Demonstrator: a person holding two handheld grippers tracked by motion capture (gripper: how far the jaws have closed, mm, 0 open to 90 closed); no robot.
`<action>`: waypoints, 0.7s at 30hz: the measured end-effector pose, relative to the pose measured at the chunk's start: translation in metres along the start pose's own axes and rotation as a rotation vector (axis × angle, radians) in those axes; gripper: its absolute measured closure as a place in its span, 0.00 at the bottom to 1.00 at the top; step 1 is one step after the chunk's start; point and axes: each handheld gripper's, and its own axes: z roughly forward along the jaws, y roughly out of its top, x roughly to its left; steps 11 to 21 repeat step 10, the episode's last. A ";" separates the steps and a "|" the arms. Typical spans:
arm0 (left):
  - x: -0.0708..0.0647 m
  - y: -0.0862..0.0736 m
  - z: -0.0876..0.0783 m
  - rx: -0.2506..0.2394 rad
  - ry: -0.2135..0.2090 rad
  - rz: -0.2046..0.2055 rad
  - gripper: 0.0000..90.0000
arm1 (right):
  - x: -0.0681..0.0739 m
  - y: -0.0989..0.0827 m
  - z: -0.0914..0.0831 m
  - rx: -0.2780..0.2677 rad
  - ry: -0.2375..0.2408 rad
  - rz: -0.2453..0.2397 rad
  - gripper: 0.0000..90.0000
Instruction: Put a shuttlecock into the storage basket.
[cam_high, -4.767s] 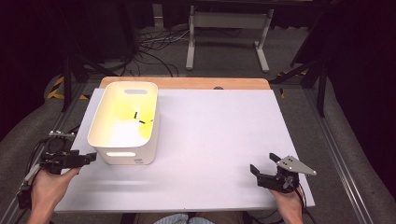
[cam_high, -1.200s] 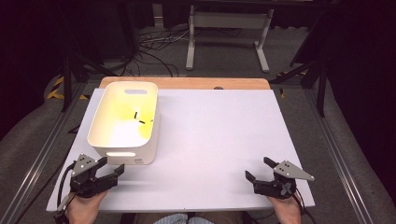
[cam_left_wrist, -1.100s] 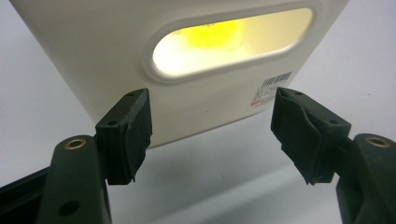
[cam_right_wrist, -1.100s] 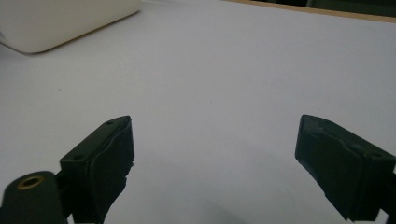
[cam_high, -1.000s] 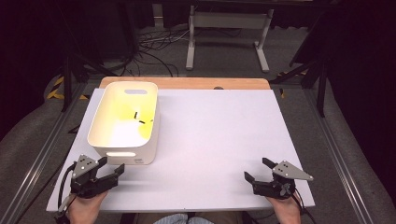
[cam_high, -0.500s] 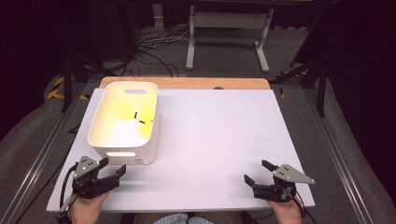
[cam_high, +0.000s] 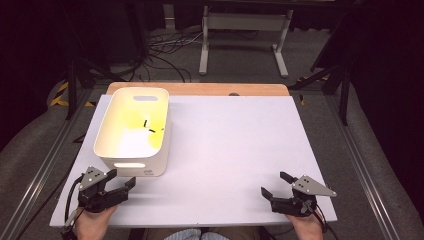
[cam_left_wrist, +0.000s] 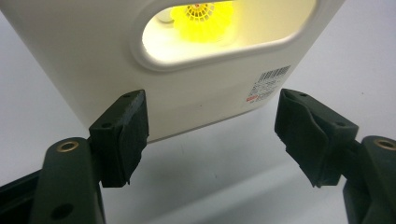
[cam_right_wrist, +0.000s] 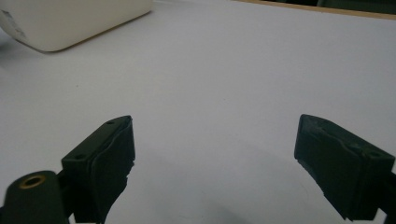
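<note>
1. The left gripper (cam_high: 124, 184), jaws spread wide, faces the white bin (cam_left_wrist: 196, 100) just ahead.
2. A yellow shuttlecock (cam_left_wrist: 204, 16) lies inside, beyond the handle slot.
3. Reaching it likely means lifting over the rim.
4. The right gripper (cam_high: 274, 185) gapes wide, well apart.

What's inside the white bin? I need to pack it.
Through the white bin handle slot, a yellow shuttlecock shows. From above, small dark pieces lie inside; its walls hide the rest.
</note>
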 end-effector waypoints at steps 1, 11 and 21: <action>0.000 0.000 0.000 0.001 0.000 -0.001 0.30 | 0.000 0.000 0.000 0.000 0.000 0.000 0.14; -0.001 0.000 0.000 0.002 0.000 0.005 0.29 | 0.000 0.000 0.000 0.000 0.002 -0.001 0.14; -0.001 0.000 0.000 0.002 0.000 0.005 0.29 | 0.000 0.000 0.000 0.000 0.002 -0.001 0.14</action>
